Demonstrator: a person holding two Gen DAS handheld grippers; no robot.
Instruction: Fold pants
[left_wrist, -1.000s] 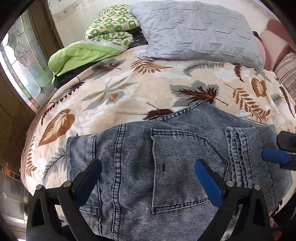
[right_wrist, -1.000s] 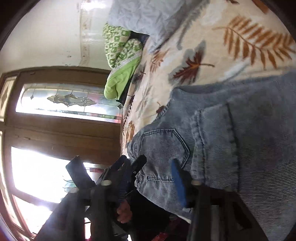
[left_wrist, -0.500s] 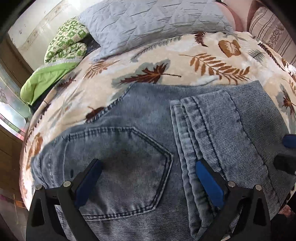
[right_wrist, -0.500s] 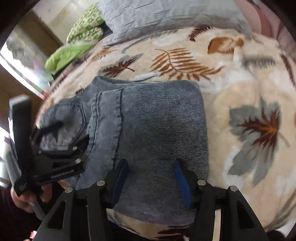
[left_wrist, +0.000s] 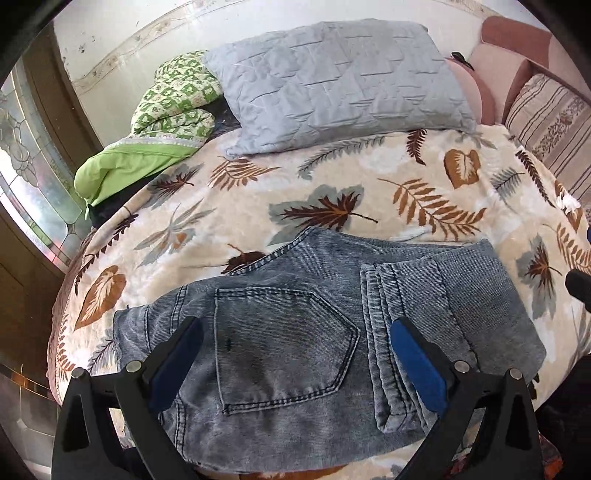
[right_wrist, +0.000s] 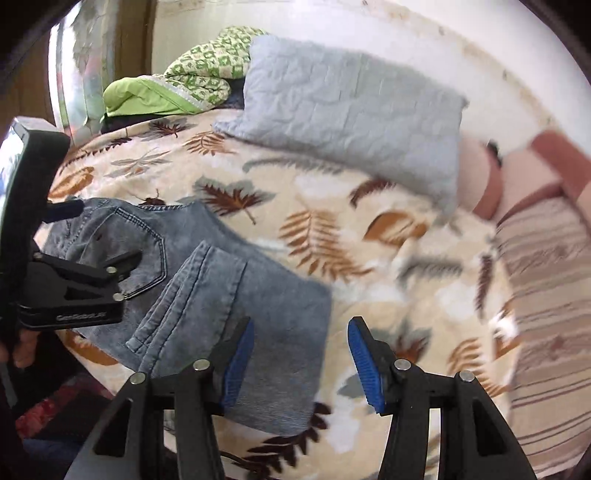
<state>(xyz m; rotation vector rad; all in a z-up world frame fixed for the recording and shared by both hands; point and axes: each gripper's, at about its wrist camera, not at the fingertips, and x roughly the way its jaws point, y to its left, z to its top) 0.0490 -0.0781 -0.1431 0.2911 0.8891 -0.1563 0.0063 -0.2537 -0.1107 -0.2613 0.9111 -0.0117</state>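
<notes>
The blue jeans (left_wrist: 303, 343) lie folded into a compact rectangle on the leaf-print bedspread (left_wrist: 258, 206), back pocket up, leg hem folded over the right part. My left gripper (left_wrist: 295, 354) is open and empty, hovering above the pocket. My right gripper (right_wrist: 301, 360) is open and empty, above the right edge of the jeans (right_wrist: 221, 288). The left gripper (right_wrist: 92, 273) also shows at the left of the right wrist view.
A grey quilted pillow (left_wrist: 340, 81) and a green patterned quilt (left_wrist: 162, 122) lie at the head of the bed. A striped cushion (left_wrist: 550, 125) and pink headboard are at the right. A stained-glass window (left_wrist: 22, 155) and wooden frame stand left. The bed's near edge is just below the jeans.
Both grippers have pulled back and up from the jeans. The right wrist view has swung right, from over the denim to its right edge. The jeans lie still.
</notes>
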